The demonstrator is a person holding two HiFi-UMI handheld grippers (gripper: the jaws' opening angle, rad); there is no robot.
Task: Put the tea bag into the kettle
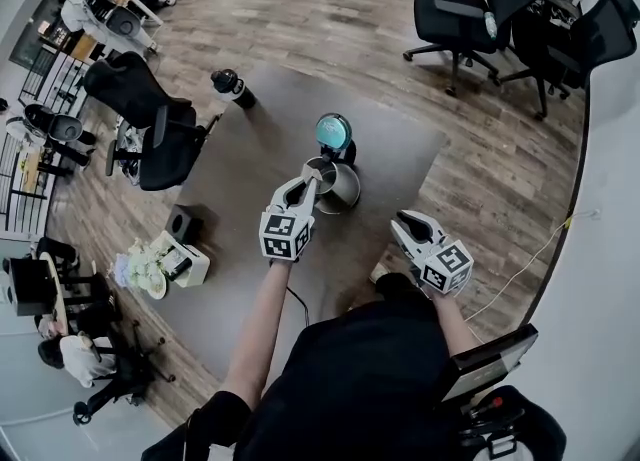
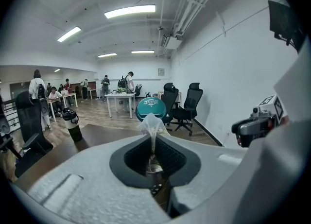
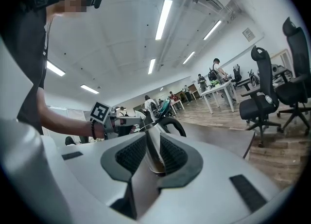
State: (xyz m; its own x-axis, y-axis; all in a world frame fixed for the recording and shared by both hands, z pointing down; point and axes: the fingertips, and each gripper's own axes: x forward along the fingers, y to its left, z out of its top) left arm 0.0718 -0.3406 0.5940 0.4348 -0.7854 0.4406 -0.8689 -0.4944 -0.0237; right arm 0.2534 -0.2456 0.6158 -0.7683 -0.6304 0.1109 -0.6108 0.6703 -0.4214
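Observation:
A steel kettle (image 1: 340, 187) stands on the dark table (image 1: 250, 149), its teal lid (image 1: 333, 132) flipped up behind it. My left gripper (image 1: 314, 177) hovers right over the kettle's open top. In the left gripper view its jaws (image 2: 153, 139) are shut on a pale, crumpled tea bag (image 2: 152, 122), which sticks up between them in front of the teal lid (image 2: 151, 108). My right gripper (image 1: 401, 221) stays to the kettle's right, apart from it, jaws open and empty. In the right gripper view (image 3: 155, 156) the kettle (image 3: 154, 135) and its black handle (image 3: 174, 123) show through the gap.
A black bottle (image 1: 232, 86) stands at the table's far left, also in the left gripper view (image 2: 73, 125). A small black box (image 1: 183, 222) and a white box with flowers (image 1: 168, 261) sit near the left edge. Office chairs (image 1: 150, 129) ring the table.

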